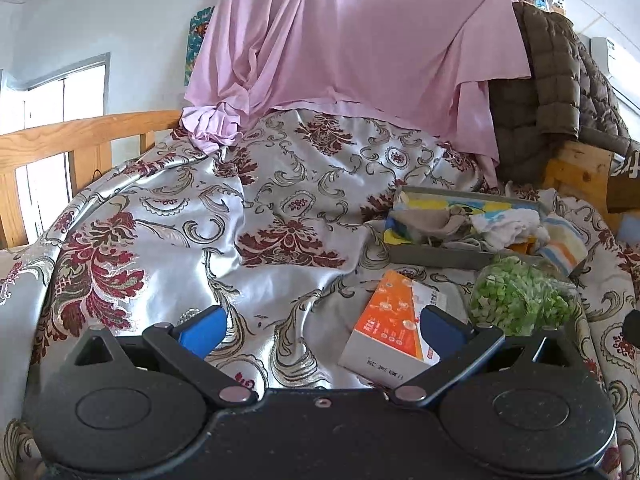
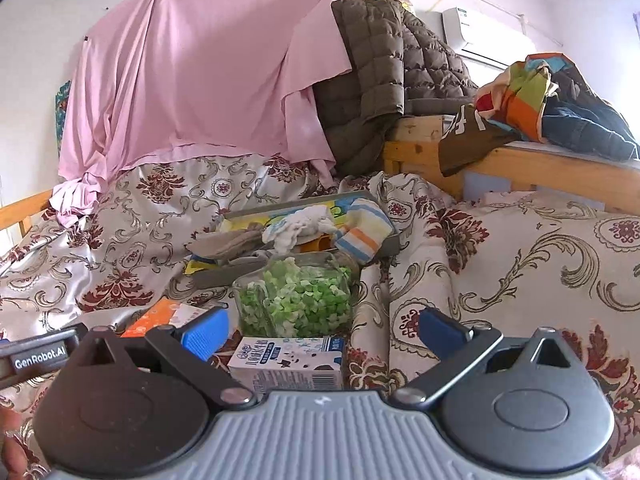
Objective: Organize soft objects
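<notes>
A grey tray sits on the patterned bedspread and holds soft items: a beige cloth, a white cloth and a striped cloth draped over its right edge. My left gripper is open and empty, low over the bedspread, with an orange box by its right finger. My right gripper is open and empty, just behind a jar of green pieces and above a small milk carton.
A pink sheet hangs behind the bed. A brown quilted jacket and a pile of clothes lie on a wooden frame at the right. A wooden bed rail runs at the left.
</notes>
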Motion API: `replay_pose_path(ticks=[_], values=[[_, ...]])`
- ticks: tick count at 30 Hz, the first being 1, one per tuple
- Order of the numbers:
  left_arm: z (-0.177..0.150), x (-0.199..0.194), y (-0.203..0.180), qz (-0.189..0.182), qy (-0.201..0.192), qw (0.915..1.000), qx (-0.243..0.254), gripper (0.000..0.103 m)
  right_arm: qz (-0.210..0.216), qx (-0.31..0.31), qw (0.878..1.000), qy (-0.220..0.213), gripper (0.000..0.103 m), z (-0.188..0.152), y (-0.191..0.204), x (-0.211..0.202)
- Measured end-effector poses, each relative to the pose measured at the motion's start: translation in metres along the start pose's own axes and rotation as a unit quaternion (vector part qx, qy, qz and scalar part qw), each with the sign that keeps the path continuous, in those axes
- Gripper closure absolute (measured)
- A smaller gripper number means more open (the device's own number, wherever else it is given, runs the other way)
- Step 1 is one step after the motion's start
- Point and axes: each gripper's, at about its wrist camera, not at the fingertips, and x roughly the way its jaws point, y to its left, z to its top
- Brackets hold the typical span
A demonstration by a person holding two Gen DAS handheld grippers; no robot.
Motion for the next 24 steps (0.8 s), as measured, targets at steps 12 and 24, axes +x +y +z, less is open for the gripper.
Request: replay_pose_path(ticks=[12,24], values=[[-0.006,-0.013,0.003,-0.027,-0.011,0.9994,0.020,0.001,0.007,0.007,1.000,0.021,0.000,-0.005,0.003,0.005],[-0.006,-0.019,0.022,-0.070,-0.015,0.9974,0.007,0.001,-0.001,0.002,0.999,0.035,0.000,-0.009,0.010,-0.003]])
